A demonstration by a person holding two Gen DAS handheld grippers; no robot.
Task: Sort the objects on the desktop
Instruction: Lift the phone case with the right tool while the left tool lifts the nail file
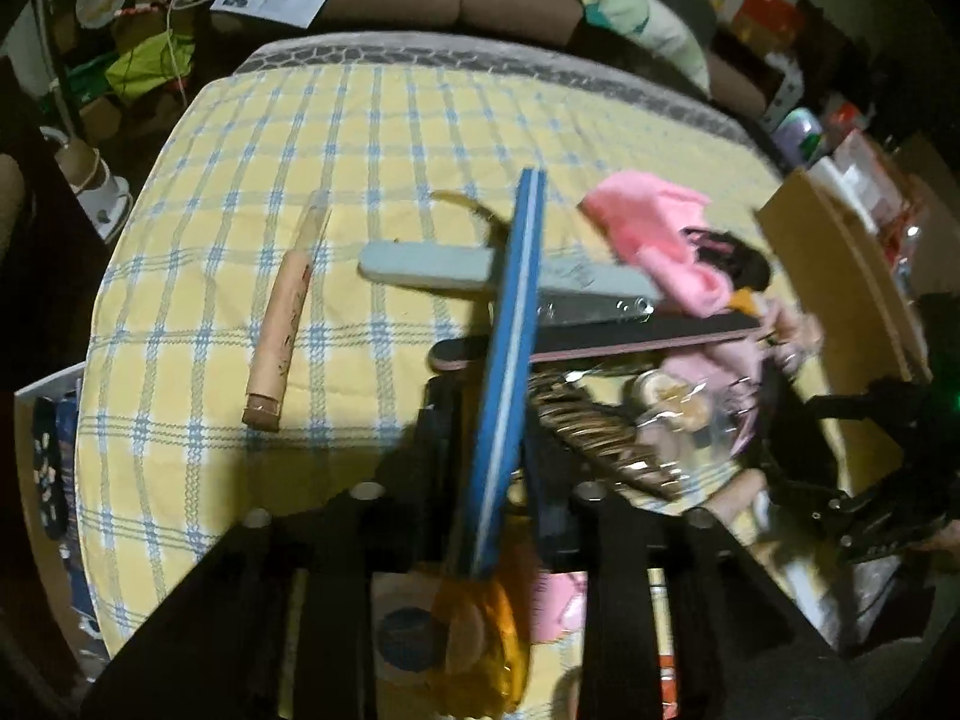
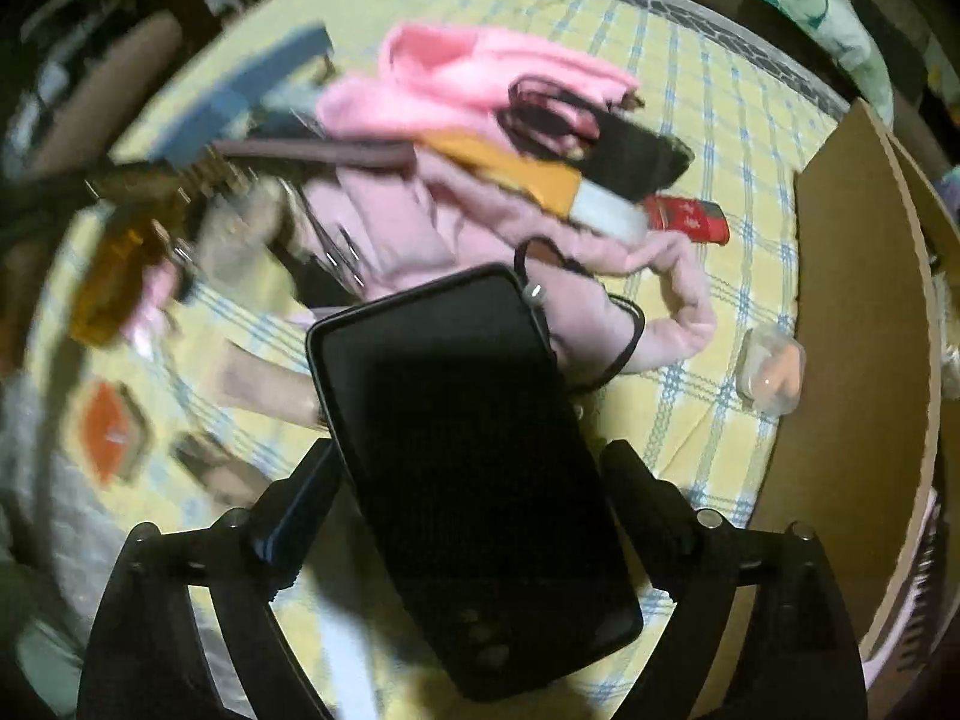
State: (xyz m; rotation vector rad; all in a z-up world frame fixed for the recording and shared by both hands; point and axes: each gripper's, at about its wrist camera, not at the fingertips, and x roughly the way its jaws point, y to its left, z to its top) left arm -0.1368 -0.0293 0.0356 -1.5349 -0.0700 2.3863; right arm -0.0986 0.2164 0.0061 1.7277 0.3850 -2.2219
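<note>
Yellow-and-blue plaid table (image 1: 270, 150), dim cluttered room behind.

Pinched in the fingers of the left gripper (image 1: 492, 420): blue nail file (image 1: 516, 300), long axis running straight away from the wrist, far tip raised over the heap. Crossed beneath it, roughly at right angles: grey file (image 1: 432, 267) and black file (image 1: 600, 342), both lying side to side. Just right of the fingers, a brown comb (image 1: 600, 438); further right, a pink cloth (image 1: 648, 216). Well apart on the left, lying alone on bare plaid, a tan tube (image 1: 282, 324).

Between the spread fingers of the right gripper (image 2: 474, 468): black phone (image 2: 456, 420), long axis slanted a little off the gripper's line. Near finger (image 2: 318, 480) touching its left edge; plaid visible between the other finger and the right edge, so not judged a grip yet. Pink heap and a thin black cord (image 2: 624, 324) touching the phone's far end.

Room to move: open plaid to the left of the blue file, likely the easiest place to set it parallel with the tube. On the right, cardboard box (image 2: 858, 300) close beside the phone, its wall near the outer finger. Risk: the cord trailing along if the phone is lifted.
</note>
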